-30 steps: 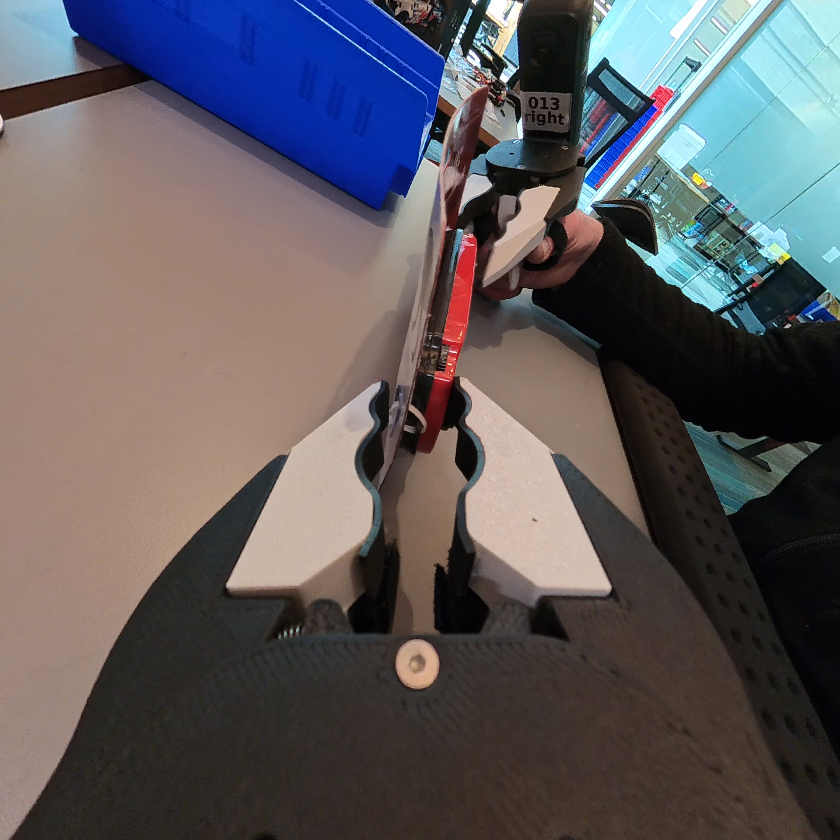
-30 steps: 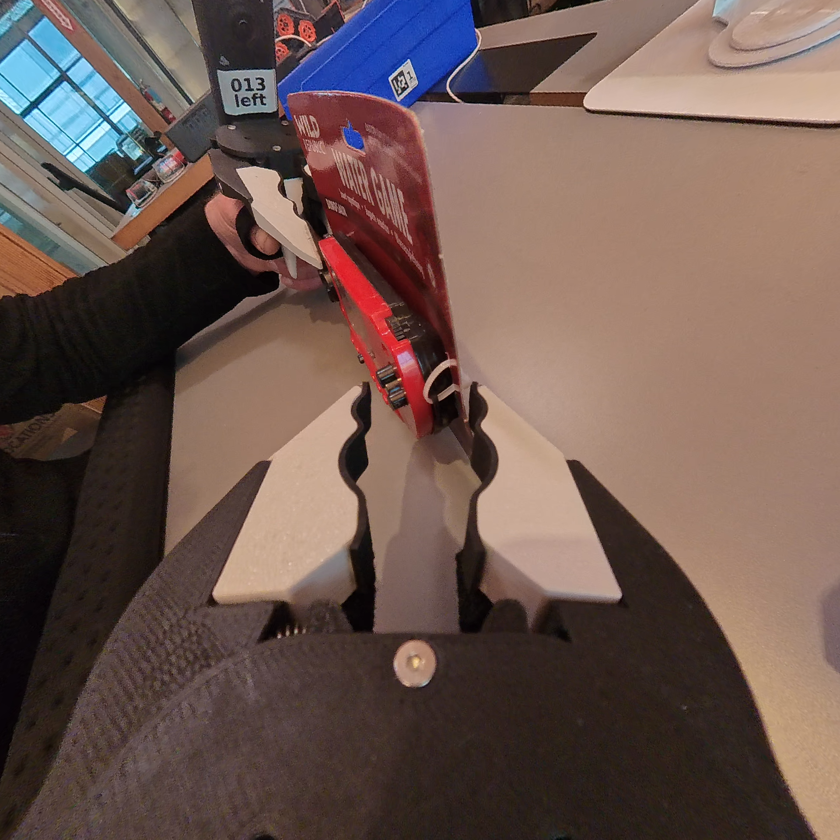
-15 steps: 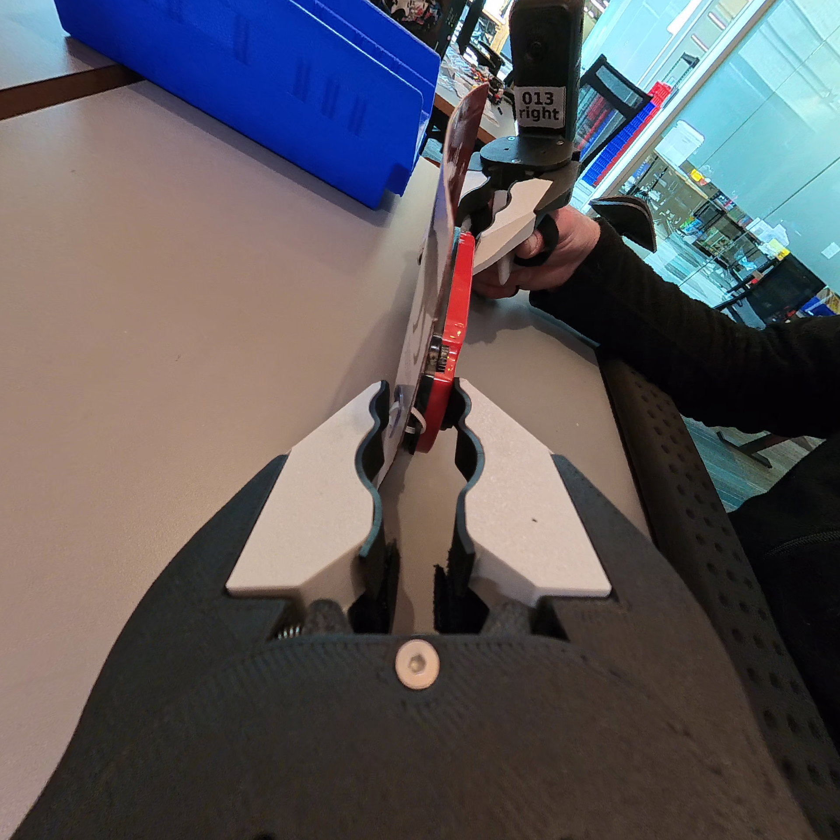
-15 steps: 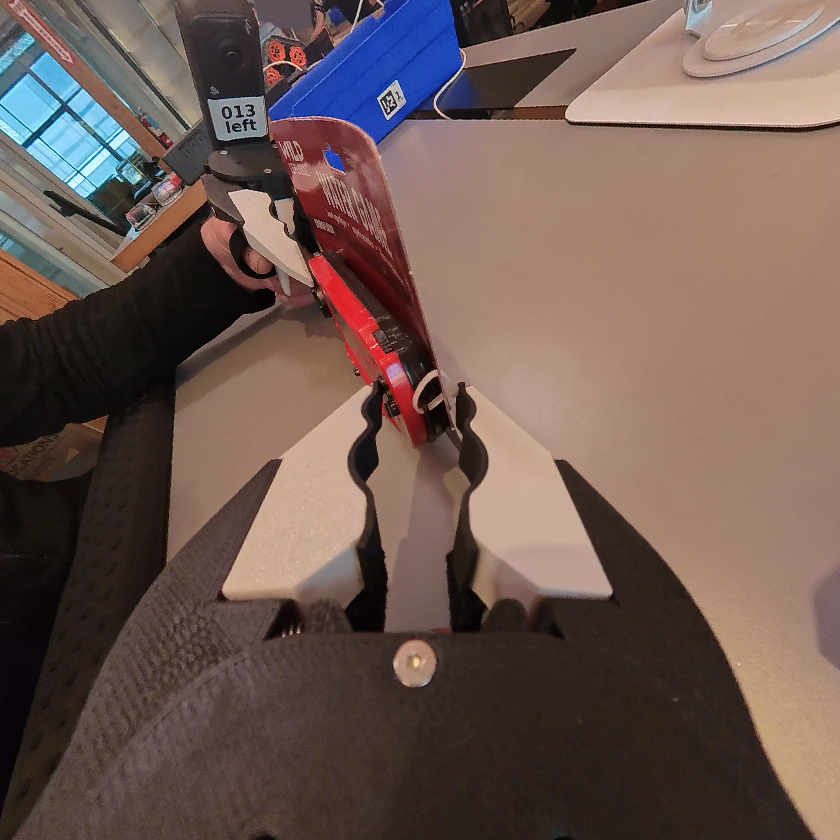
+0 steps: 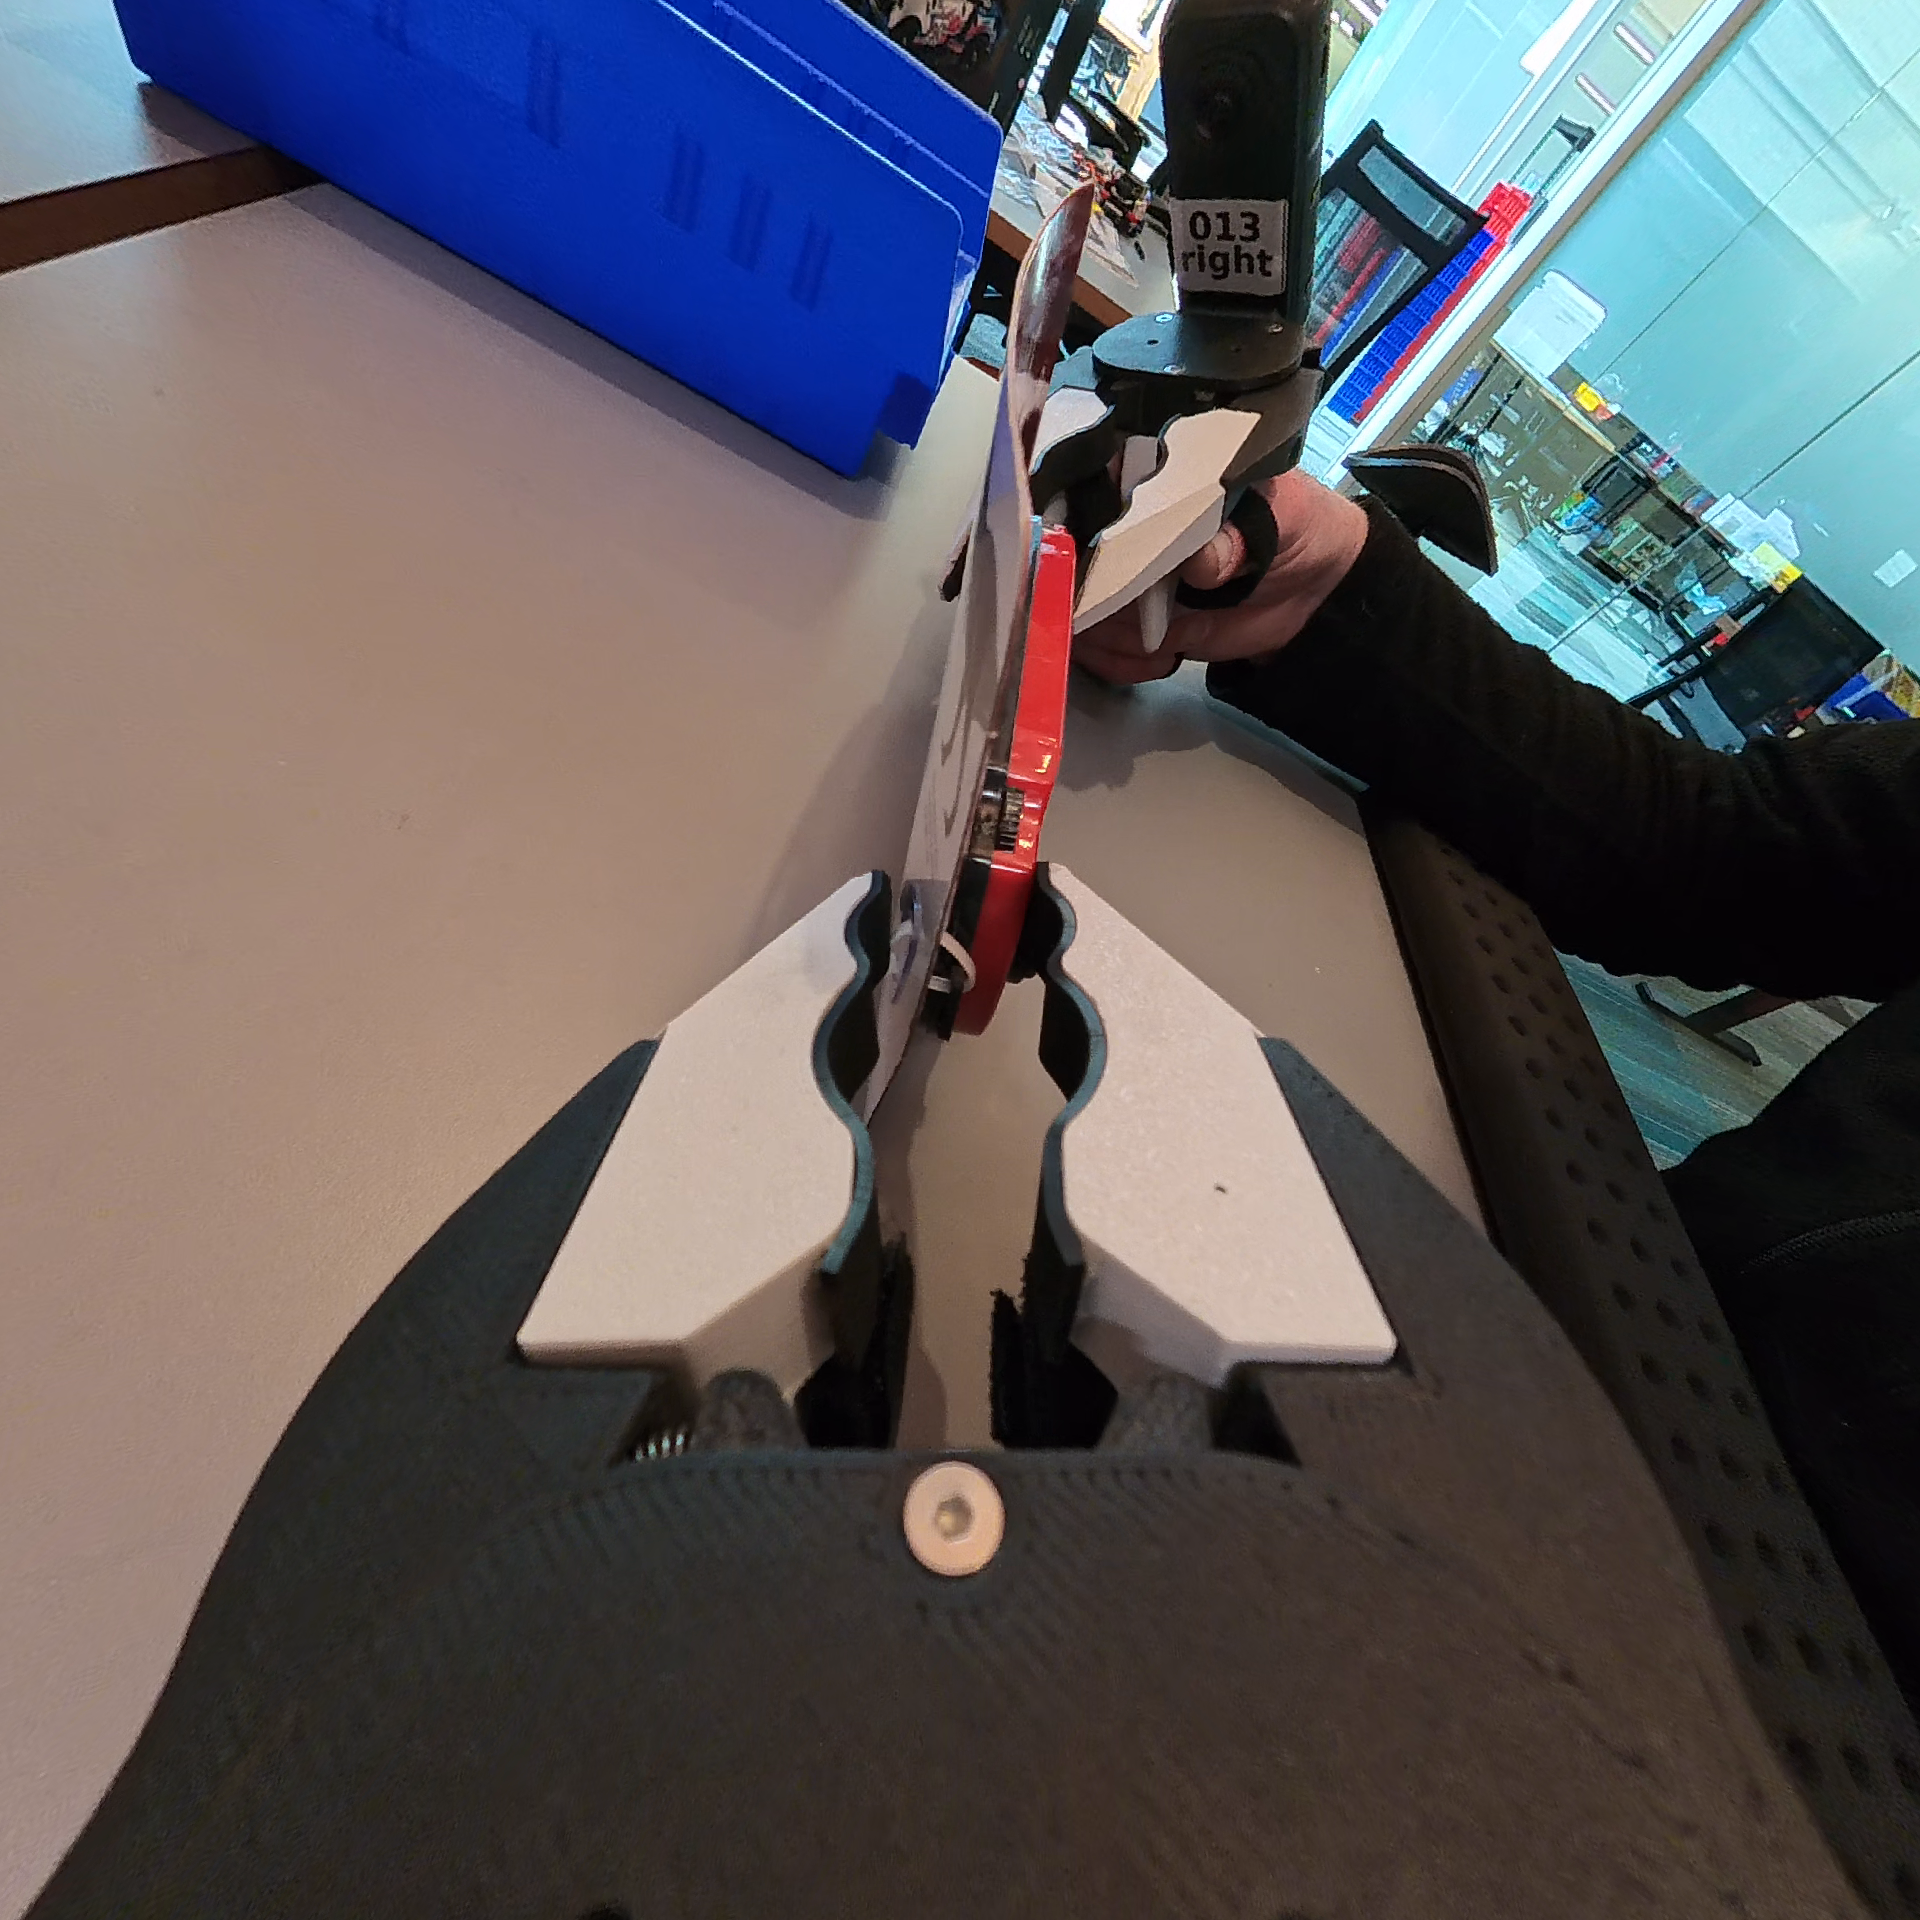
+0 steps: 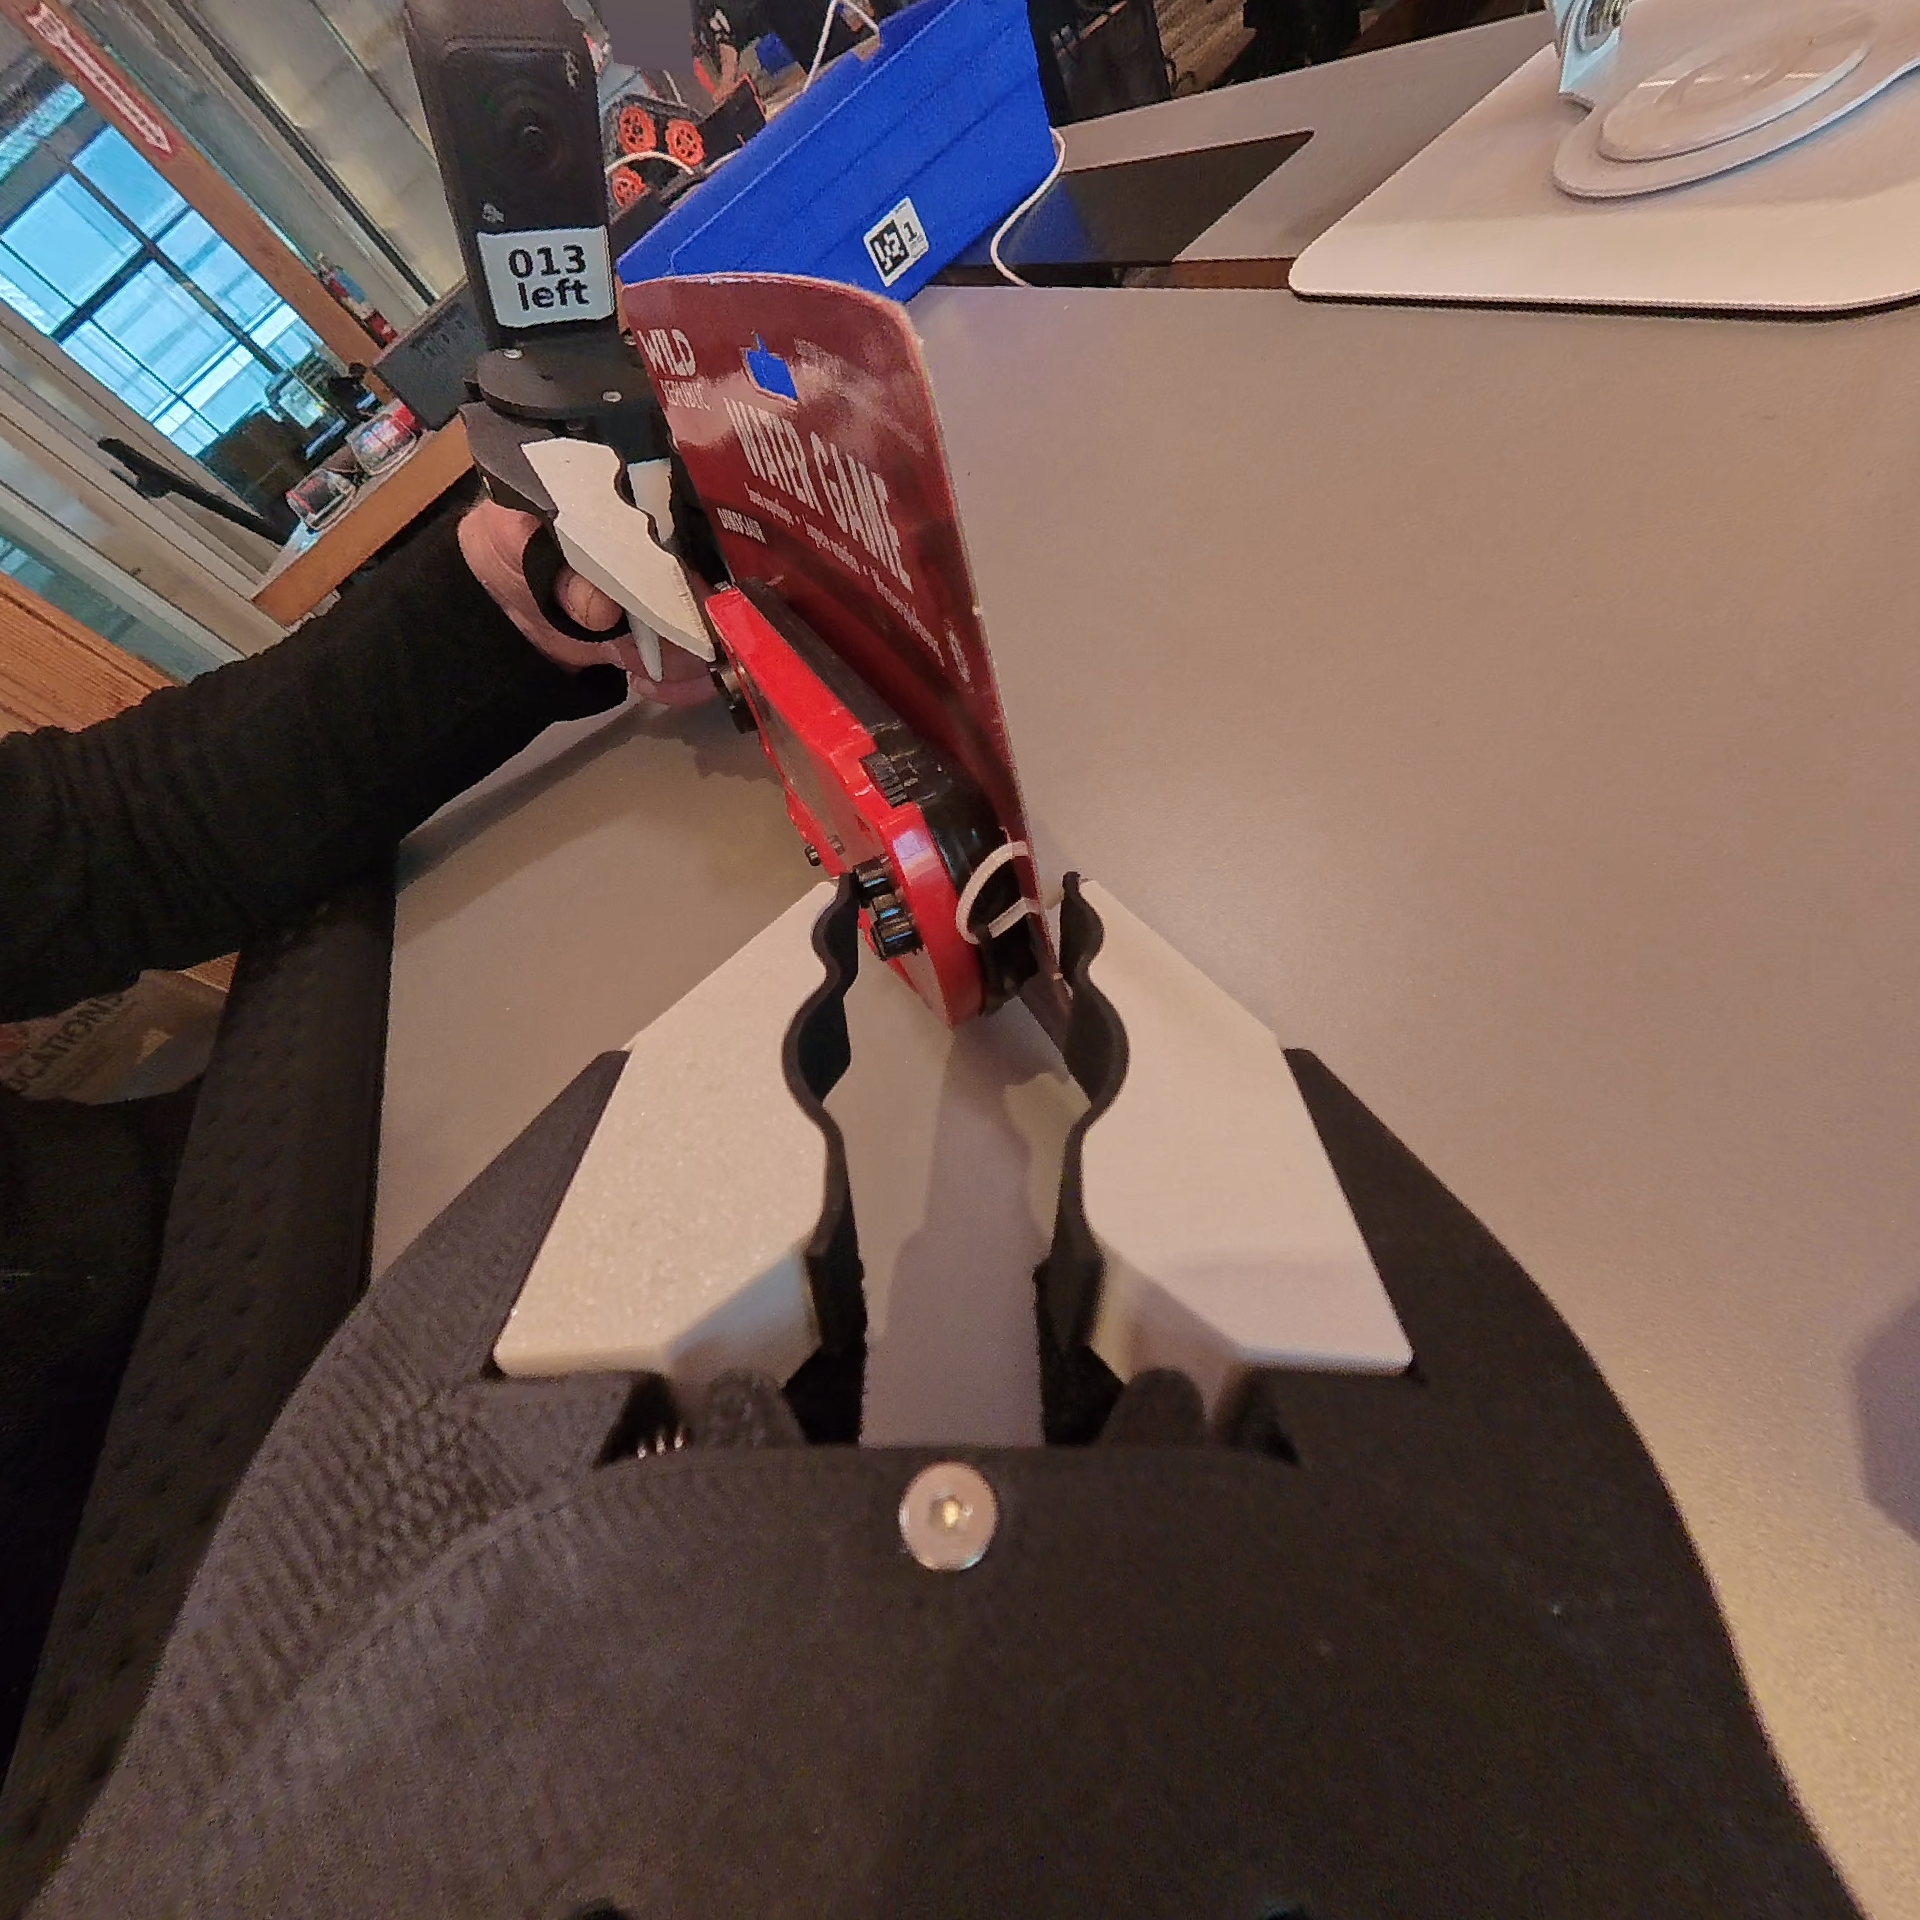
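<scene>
A flat red plastic toy (image 5: 1047,675) tied with white zip ties to a dark red backing card (image 6: 831,499) stands on edge on the grey table (image 5: 416,727). My left gripper (image 5: 966,894) is shut on one end of the toy and card. My right gripper (image 6: 956,904) is shut on the opposite end, one finger against the toy's buttons and the other against the card. Each gripper shows at the far end in the other's view, the right gripper (image 5: 1060,561) and the left gripper (image 6: 717,623), each held by a hand in a black sleeve.
A blue plastic bin (image 5: 623,187) stands on the table beyond the toy; it also shows in the right wrist view (image 6: 862,177). A white mat (image 6: 1610,239) with a round white base lies far right. A black mesh chair (image 5: 1558,1143) runs along the table's near edge.
My right gripper's jaws have narrowed from wider open onto the toy's end. My left gripper has kept its grip, and the toy has stayed on edge.
</scene>
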